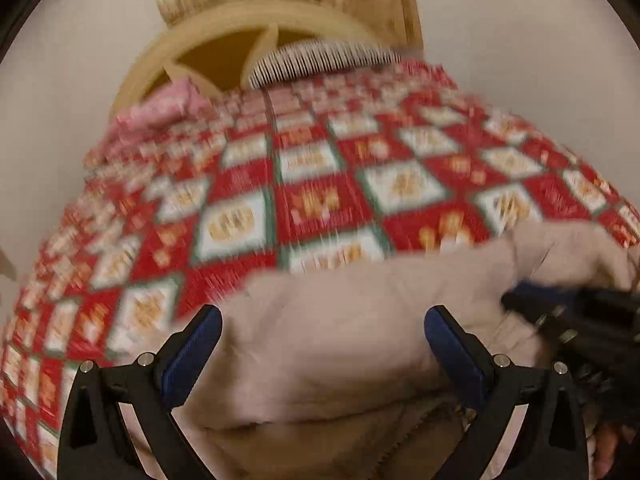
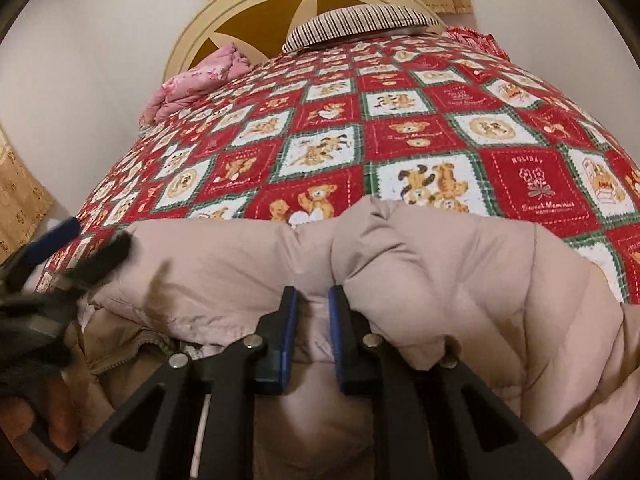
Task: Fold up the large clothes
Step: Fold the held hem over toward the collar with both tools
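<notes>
A beige puffer jacket (image 2: 440,272) lies bunched at the near edge of a bed, also in the left wrist view (image 1: 340,344). My right gripper (image 2: 313,300) is shut on a fold of the jacket, its blue pads pinching the fabric. My left gripper (image 1: 323,320) is open, its fingers spread wide over the jacket without holding it. The left wrist view is blurred. The right gripper shows at the right edge of the left wrist view (image 1: 568,312). The left gripper shows at the left edge of the right wrist view (image 2: 76,244).
The bed carries a red, white and green teddy-bear quilt (image 2: 360,128). A striped pillow (image 2: 360,24) and a pink blanket (image 2: 196,80) lie by the cream round headboard (image 2: 208,32). Patterned curtains (image 2: 24,200) hang at the left and back.
</notes>
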